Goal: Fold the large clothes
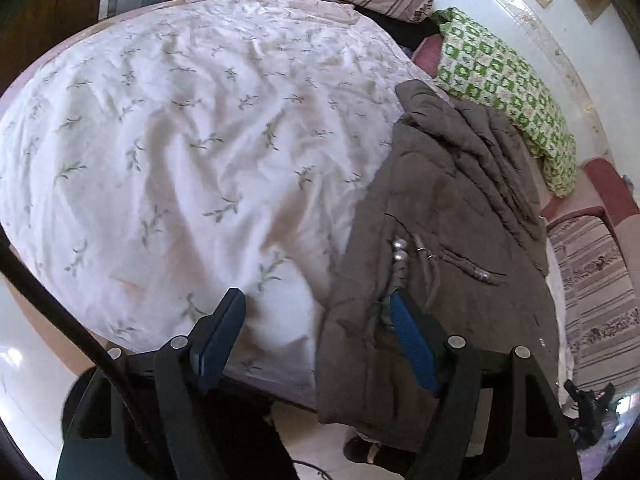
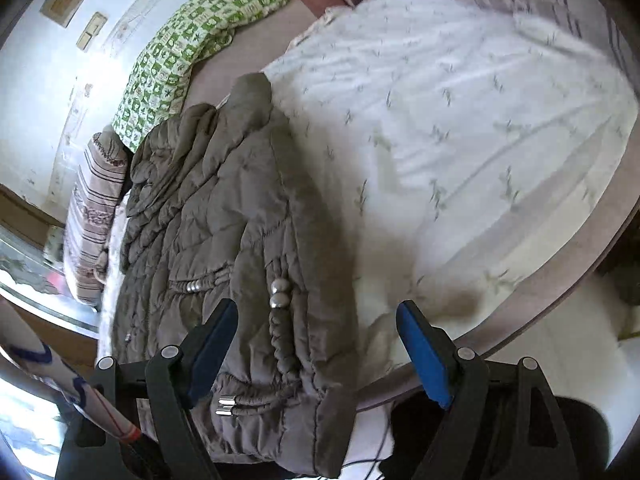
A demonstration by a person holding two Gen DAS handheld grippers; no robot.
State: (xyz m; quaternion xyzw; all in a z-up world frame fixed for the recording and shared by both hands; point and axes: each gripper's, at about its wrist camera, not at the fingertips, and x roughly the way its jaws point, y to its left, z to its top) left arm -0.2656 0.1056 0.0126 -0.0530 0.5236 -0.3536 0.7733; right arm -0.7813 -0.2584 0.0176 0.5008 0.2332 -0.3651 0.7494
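Both of your grippers hang with fingers spread and nothing held: your left gripper sits low over the near hem of the jacket, your right gripper likewise above it. That brown jacket lies folded lengthwise on the bed, hem overhanging the near edge, probably awaiting another fold; a green pillow lies beyond.

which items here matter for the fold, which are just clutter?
Job:
- brown quilted jacket, lying on the bed
- left gripper, jaws open
- right gripper, jaws open

Lying about:
- white floral duvet
- green patterned pillow
- striped pillow
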